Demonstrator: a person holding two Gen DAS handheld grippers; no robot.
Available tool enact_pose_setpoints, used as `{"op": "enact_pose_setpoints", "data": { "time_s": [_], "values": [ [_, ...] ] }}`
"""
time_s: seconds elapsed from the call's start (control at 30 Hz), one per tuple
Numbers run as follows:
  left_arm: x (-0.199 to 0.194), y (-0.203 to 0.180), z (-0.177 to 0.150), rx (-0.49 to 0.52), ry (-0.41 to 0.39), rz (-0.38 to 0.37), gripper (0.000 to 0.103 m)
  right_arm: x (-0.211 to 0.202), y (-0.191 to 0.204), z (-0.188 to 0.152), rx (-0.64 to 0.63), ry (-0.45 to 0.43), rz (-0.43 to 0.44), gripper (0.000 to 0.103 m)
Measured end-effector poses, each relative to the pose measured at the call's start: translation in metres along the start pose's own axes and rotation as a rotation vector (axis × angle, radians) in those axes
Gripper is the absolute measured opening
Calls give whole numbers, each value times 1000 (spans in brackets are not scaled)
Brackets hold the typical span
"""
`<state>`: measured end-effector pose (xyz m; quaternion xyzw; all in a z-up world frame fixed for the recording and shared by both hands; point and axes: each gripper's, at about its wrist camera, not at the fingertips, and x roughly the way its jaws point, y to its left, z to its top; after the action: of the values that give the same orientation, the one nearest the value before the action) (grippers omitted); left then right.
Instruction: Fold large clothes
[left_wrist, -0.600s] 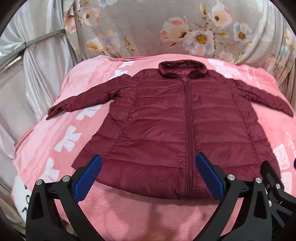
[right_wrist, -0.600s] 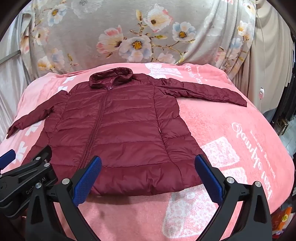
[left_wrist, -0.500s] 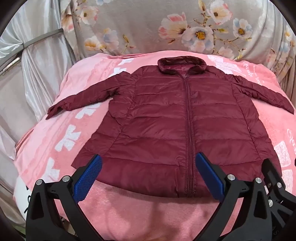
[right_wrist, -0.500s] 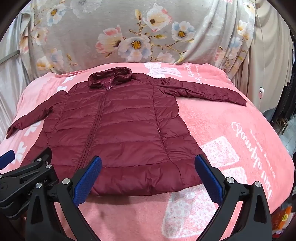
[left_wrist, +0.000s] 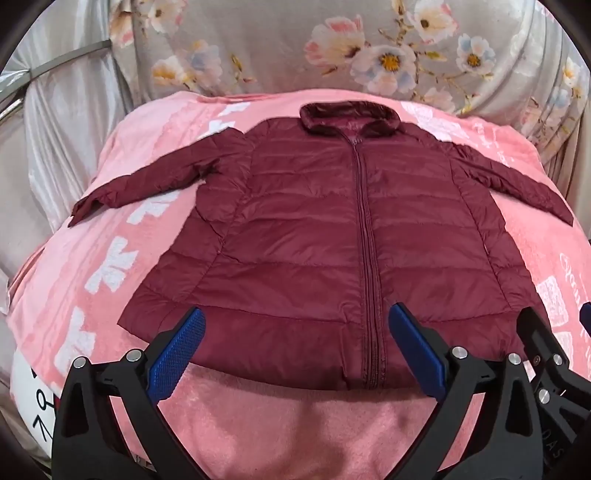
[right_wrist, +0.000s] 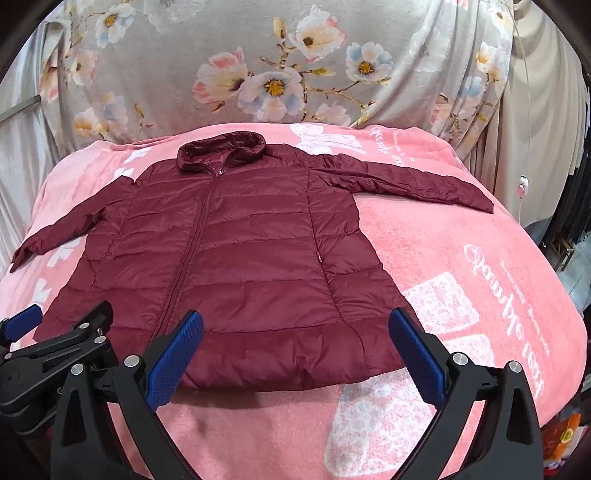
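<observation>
Jacket (left_wrist: 332, 236) time on the bed: a big dark red puffy jacket lies flat, front side up, on a pink blanket (left_wrist: 280, 424) with white bows and white writing on it. The zipper (left_wrist: 364, 229) runs down the middle and is closed all the way up. The collar (left_wrist: 349, 120) is at the far end, near a gray curtain with flowers (left_wrist: 369, 48). Both sleeves are spread out to the sides like open arms. In the right wrist view the jacket (right_wrist: 236, 258) sits a bit to the left, and one long sleeve (right_wrist: 410, 181) reaches out across the pink blanket (right_wrist: 461, 266) toward the right. The bottom edge of the jacket is the part closest to both grippers. The left gripper (left_wrist: 295, 350) hangs just above that bottom edge, with its two blue fingers (left_wrist: 177, 354) wide apart and nothing between them. The right gripper (right_wrist: 295, 350) is also near the bottom edge, over the jacket's right corner, and its blue fingers (right_wrist: 417, 354) are wide apart too, holding nothing. The two grippers are side by side, and each one can be seen at the edge of the other's view. A shiny silver cloth (left_wrist: 55, 129) hangs at the far left. A white cord with a small round switch (right_wrist: 522, 186) hangs at the far right.
</observation>
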<state>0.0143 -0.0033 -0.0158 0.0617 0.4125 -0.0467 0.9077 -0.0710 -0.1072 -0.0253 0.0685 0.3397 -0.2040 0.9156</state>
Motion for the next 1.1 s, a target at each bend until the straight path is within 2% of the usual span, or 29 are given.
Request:
{"op": "enact_pose_setpoints", "data": {
  "time_s": [0.33, 0.53, 0.73, 1.1],
  "values": [
    [4, 1, 1, 8, -37, -34, 97, 9, 5, 0, -1, 6, -3, 98],
    [1, 1, 2, 15, -85, 17, 97, 13, 10, 1, -12, 12, 0, 98],
    [6, 4, 3, 2, -47, 18, 97, 14, 12, -1, -21, 14, 4, 98],
    [7, 6, 1, -1, -46, 12, 97, 14, 14, -3, -25, 15, 1, 98]
  ]
}}
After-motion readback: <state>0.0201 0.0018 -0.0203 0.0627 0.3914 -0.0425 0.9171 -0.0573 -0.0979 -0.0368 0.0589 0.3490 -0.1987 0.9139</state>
